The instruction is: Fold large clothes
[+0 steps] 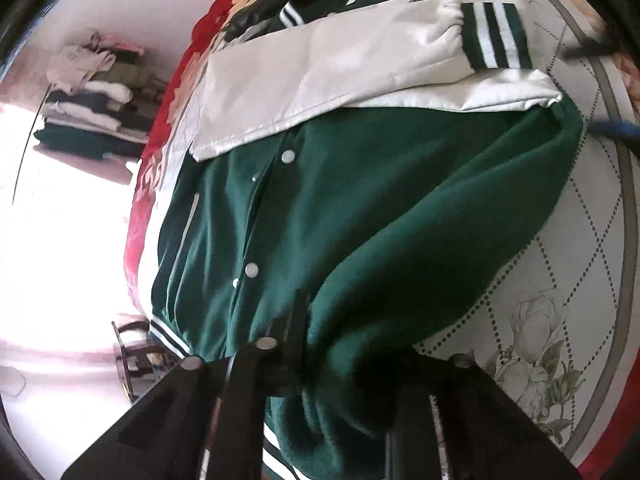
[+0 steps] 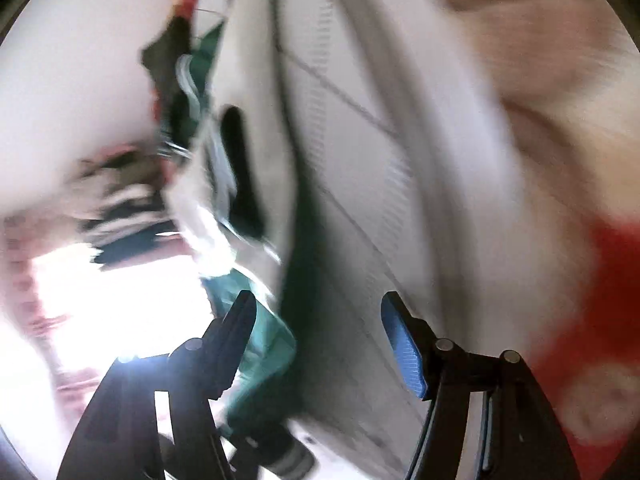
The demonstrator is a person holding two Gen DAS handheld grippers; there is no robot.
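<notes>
A green varsity jacket (image 1: 360,208) with white sleeves (image 1: 340,68) and snap buttons lies on the bed, both sleeves folded across its chest. My left gripper (image 1: 320,364) is shut on the jacket's green hem and holds a bunched fold of it lifted over the body. My right gripper (image 2: 320,340) is open and empty, its blue pad (image 2: 404,348) showing, above the bedspread beside the jacket's edge (image 2: 264,356). The right wrist view is heavily blurred by motion.
The bed has a white quilted spread with a flower print (image 1: 552,264) and a red border (image 1: 144,184). A stack of folded clothes (image 1: 96,92) stands by the wall. A dark chair (image 1: 132,352) stands by the bed's side.
</notes>
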